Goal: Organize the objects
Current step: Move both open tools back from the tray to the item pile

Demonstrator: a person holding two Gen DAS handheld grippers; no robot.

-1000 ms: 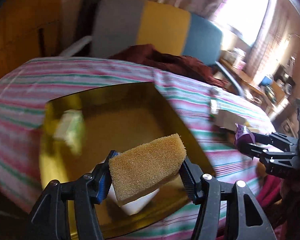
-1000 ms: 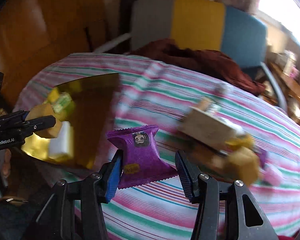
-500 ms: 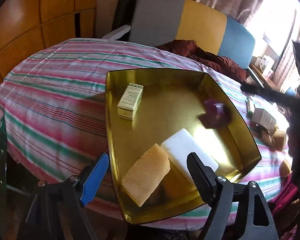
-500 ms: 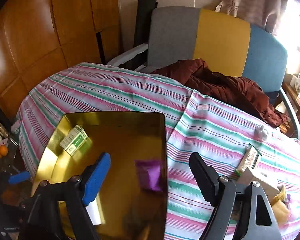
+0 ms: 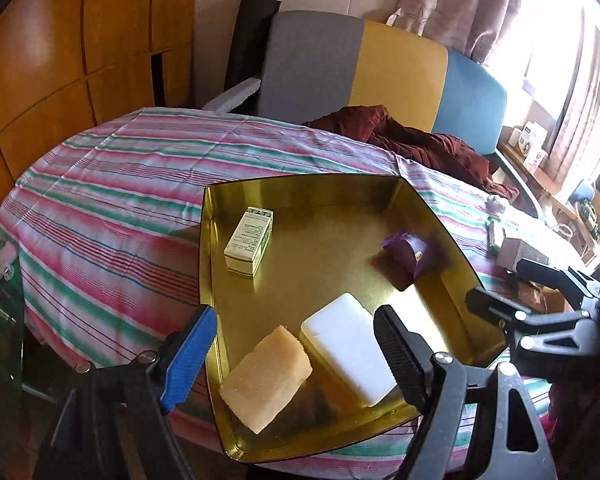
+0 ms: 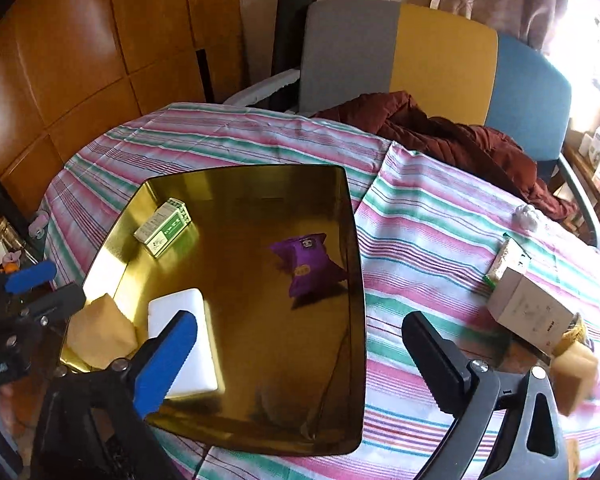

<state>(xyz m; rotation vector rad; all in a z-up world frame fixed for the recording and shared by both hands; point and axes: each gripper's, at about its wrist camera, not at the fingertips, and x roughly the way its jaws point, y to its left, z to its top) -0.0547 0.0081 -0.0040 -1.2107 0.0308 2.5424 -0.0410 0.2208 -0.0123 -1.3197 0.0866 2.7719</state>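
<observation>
A gold tray (image 5: 300, 186) sits on the striped tablecloth. In it lie a tan sponge (image 5: 266, 380) and a white block (image 5: 348, 352) at the near edge. A green-and-white box (image 5: 249, 240) is at the far left and a purple snack packet (image 5: 404, 252) at the right. My left gripper (image 5: 296, 344) hovers open above the sponge and block, gripping nothing. My right gripper (image 6: 300, 332) is over the tray's (image 6: 354, 240) near right part. Its jaws are opening and nothing is between them. The purple packet (image 6: 310, 264) lies ahead of it.
On the cloth right of the tray are a white carton (image 6: 528, 312), a small green-and-white pack (image 6: 506, 260), a tan cube (image 6: 572, 368) and a crumpled white scrap (image 6: 526, 214). A maroon cloth (image 6: 440, 132) lies at the far edge before a grey, yellow and blue chair (image 6: 420, 52).
The left gripper let go of the tan sponge, which now lies in the tray. The right gripper let go of the purple packet, now also in the tray. Both jaws widened and drew back.
</observation>
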